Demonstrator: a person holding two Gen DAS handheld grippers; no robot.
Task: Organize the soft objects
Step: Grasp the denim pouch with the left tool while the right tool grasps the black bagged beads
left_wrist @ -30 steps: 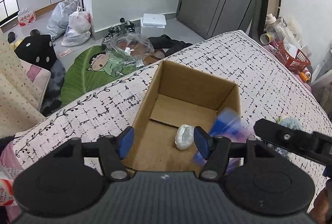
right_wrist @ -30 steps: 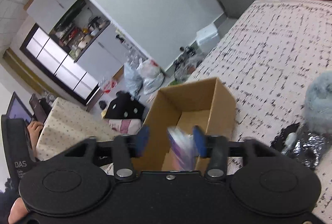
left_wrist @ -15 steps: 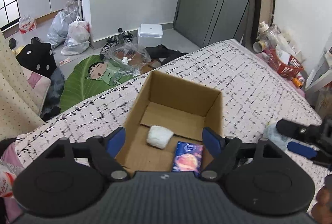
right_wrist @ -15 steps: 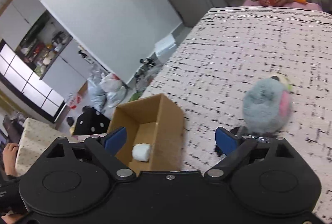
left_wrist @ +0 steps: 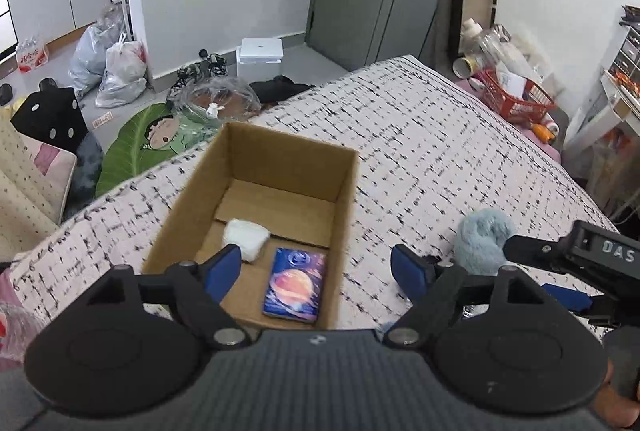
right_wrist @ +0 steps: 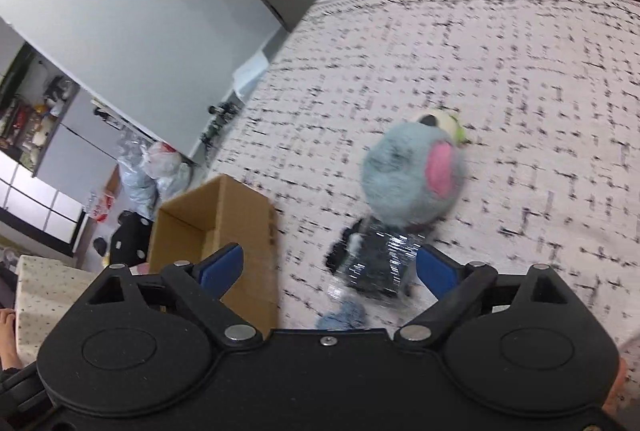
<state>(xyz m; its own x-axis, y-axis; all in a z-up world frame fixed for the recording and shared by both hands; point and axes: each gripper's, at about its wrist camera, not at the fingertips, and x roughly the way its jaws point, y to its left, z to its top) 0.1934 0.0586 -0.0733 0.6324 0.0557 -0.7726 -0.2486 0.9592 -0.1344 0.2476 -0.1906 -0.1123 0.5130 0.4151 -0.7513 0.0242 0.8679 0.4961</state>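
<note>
The left gripper [left_wrist: 318, 269], a black two-finger tool with blue pads, pointed steeply down over the near end of an open brown cardboard box [left_wrist: 188, 215] that sat on a bed covered in a pale pink spread with black dashes [left_wrist: 440, 151]. Its jaws stood wide apart with nothing pressed between them. They had just been opening, though they barely widened in the last moment. Inside the box lay a small white crumpled soft bundle [left_wrist: 245, 236] and, just beside it toward the near right corner, a flat rectangular packet printed with an orange planet on purple-blue [left_wrist: 295, 284].

The right gripper [right_wrist: 328, 265], of the same build, was tilted downward and rolled, so the room appeared slanted in its view. Its jaws were spread wide too, having just been opening and then nearly holding that width, and gripped nothing. Between and beyond its pads, resting on the spread, lay a dark shiny crinkled wrapper [right_wrist: 374, 263], blurred, and touching its far side a fluffy light-blue plush toy with a pink patch [right_wrist: 412, 175]. A small blue soft item [right_wrist: 342, 315] lay nearer the gripper body. The box stood to the left of these, near but apart.

In the left view, the right gripper entered from the right edge, close to the plush toy.
</note>
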